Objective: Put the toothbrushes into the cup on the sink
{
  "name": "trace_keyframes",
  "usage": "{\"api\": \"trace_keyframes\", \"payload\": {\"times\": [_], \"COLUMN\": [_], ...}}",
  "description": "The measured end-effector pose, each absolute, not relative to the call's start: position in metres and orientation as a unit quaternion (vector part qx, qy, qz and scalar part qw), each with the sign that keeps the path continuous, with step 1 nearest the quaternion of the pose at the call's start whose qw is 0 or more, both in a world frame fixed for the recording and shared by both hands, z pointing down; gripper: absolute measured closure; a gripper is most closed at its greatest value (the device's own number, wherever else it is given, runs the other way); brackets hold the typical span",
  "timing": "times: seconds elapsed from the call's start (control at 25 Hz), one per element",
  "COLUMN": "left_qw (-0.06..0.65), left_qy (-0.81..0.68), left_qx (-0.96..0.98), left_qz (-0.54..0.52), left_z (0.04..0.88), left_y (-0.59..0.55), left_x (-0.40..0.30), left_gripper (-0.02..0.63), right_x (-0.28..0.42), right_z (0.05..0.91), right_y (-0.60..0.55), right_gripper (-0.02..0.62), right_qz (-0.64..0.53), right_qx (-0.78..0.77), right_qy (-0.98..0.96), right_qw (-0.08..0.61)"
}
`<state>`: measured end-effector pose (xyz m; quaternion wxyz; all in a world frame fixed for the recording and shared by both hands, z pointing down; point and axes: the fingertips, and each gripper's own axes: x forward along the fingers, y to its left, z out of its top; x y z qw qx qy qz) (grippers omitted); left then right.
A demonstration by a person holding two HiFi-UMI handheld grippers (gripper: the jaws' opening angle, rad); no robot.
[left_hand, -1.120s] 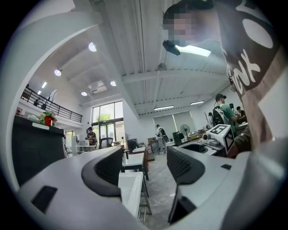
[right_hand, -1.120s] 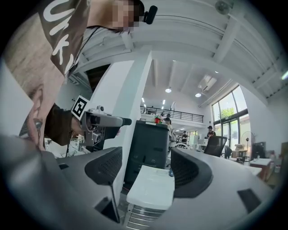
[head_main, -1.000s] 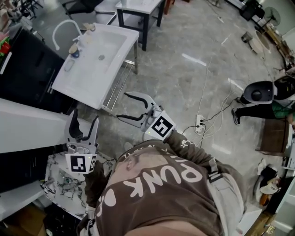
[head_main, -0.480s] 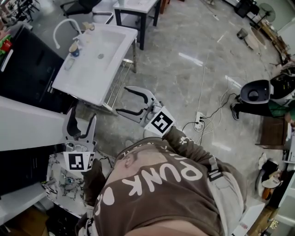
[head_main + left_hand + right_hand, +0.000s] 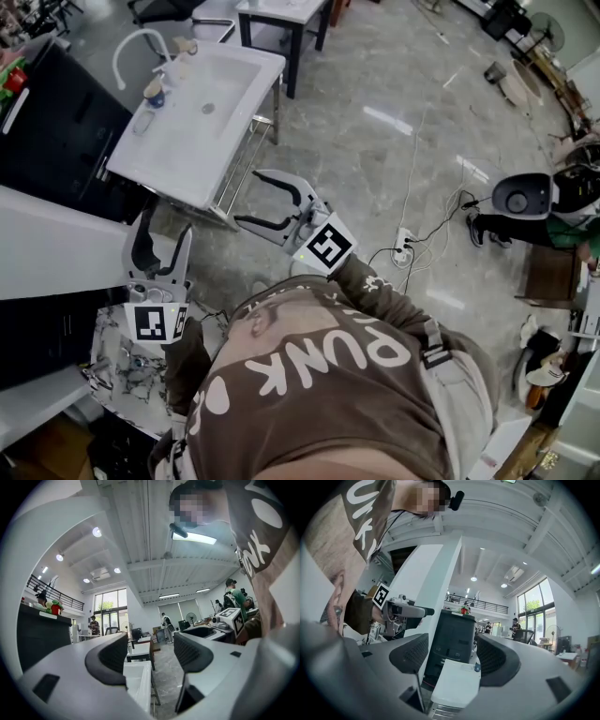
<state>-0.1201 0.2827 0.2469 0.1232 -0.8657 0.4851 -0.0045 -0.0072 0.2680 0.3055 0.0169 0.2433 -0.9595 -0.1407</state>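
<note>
A: Tongs, quick?
B: We see both wide, nothing between them. Left tongs (image 5: 164, 230) point to 12 o'clock, near the sink's near edge. Right tongs (image 5: 247, 198) point to 10 o'clock, over the floor, beside the metal rack (image 5: 242, 169) under the sink.
A: Touching anything?
B: No, we see both apart from the sink (image 5: 169, 164). In the left gripper view only the white sink shows through the gap. It's the same in the right gripper view, with a black cabinet (image 5: 452, 637) behind it.
A: Cup?
B: We put the cup (image 5: 155, 94) on the sink's rim at 10 o'clock of the basin, just beside the white faucet (image 5: 131, 47). It's small and blue, with something tan on top.
A: Toothbrushes?
B: We cannot pick them out, too small. A small pale thing (image 5: 141, 124) lies on the rim at 6 o'clock of the cup; we cannot tell what it is.
A: Rest?
B: There's a dark-legged table (image 5: 281, 19) at 12 o'clock past the sink. We also see a power strip (image 5: 405, 247) with cables on the floor at 3 o'clock of the right tongs.
</note>
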Motion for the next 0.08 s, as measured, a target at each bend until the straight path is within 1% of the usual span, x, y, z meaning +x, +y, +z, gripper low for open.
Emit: {"api": "trace_keyframes", "payload": {"times": [0.08], "left_qw": [0.124], "left_qy": [0.486], "left_qx": [-0.865], "left_qz": [-0.005], "left_z": [0.2473], "left_y": [0.2800], "left_x": [-0.1228], "left_gripper": [0.308], "right_x": [-0.0099], "right_z": [0.3047], "right_y": [0.2656], "right_gripper": [0.284], "right_qz": [-0.142], "right_qx": [0.242], "right_qy": [-0.960], "right_qw": [0.013]}}
